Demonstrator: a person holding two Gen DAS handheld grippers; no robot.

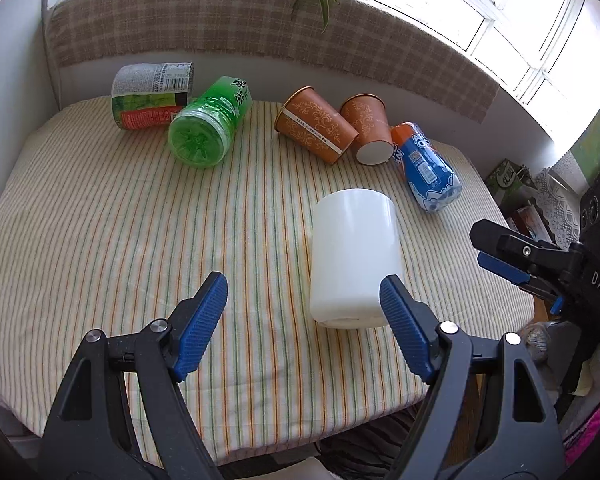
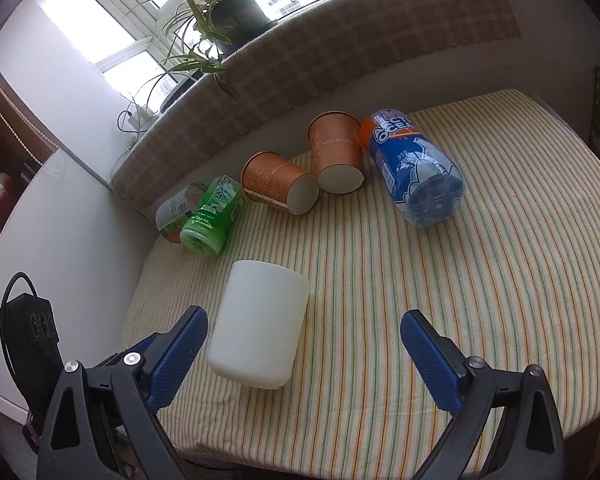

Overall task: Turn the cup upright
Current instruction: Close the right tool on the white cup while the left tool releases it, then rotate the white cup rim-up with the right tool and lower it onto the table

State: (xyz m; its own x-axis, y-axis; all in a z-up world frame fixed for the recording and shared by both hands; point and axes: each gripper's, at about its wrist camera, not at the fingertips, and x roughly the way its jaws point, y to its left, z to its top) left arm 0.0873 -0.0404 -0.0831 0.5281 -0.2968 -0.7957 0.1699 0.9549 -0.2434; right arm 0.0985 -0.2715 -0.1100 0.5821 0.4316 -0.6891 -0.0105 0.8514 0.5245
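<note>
OK, both claws wide open, nothing held. Left claw [image 1: 303,320] sits low over the near part of the counter [image 1: 100,240]; its right pad looks to be at or just beside the near end of the white cup [image 1: 354,256], contact I can't confirm. Right claw [image 2: 304,356] hovers nearby, its left pad just beside the cup's [image 2: 260,324] flank.

The cup lies on its side on the striped cloth, near-centre, long axis running away from me. From the right wrist view the near end looks closed, so I judge the mouth faces the far side; can't see it directly.

Handling guess: smooth white plastic, light, stiff wall, probably slippery and free to roll on the cloth. I'd pinch across the body about mid-length, pads on opposite flanks, then rotate so the closed end goes down. A light squeeze should do.

Room: open cloth to the left and in front of the cup, and the near counter edge is close under both claws, so I'd tip away from it. Farther out lie a blue bottle [image 1: 428,168], two orange paper cups [image 1: 316,124], a green bottle [image 1: 210,124] and a labelled bottle [image 1: 150,94], all on their sides, well apart from the white cup. Beyond them is a checked-cloth ledge [image 1: 260,28].
</note>
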